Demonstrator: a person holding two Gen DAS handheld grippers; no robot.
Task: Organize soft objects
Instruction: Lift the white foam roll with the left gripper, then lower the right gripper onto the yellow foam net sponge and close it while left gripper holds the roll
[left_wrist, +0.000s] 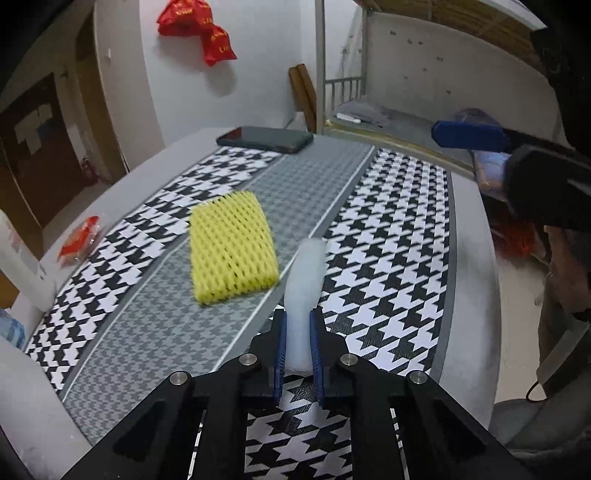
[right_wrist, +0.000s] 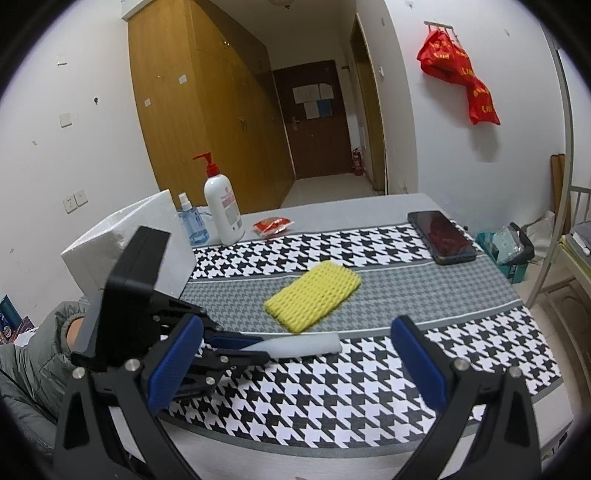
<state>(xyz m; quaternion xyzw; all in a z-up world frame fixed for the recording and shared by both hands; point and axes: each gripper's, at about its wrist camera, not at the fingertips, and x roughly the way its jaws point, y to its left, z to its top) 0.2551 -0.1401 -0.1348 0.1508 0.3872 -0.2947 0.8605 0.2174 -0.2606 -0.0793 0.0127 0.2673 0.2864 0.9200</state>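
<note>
A white foam strip sticks out forward from my left gripper, whose blue pads are shut on its near end. The right wrist view shows the same strip held just above the houndstooth mat, with the left gripper coming in from the left. A yellow foam net sleeve lies flat on the mat's grey middle band, just left of and beyond the strip. My right gripper stands wide open with nothing between its fingers, nearer the camera than the yellow sleeve. One of its blue fingers shows at the far right.
A dark phone lies at the mat's far edge. A red packet, a pump bottle, a spray bottle and a white foam box stand at the far left. A person's grey sleeve is at the left. A metal bed frame stands beyond the table.
</note>
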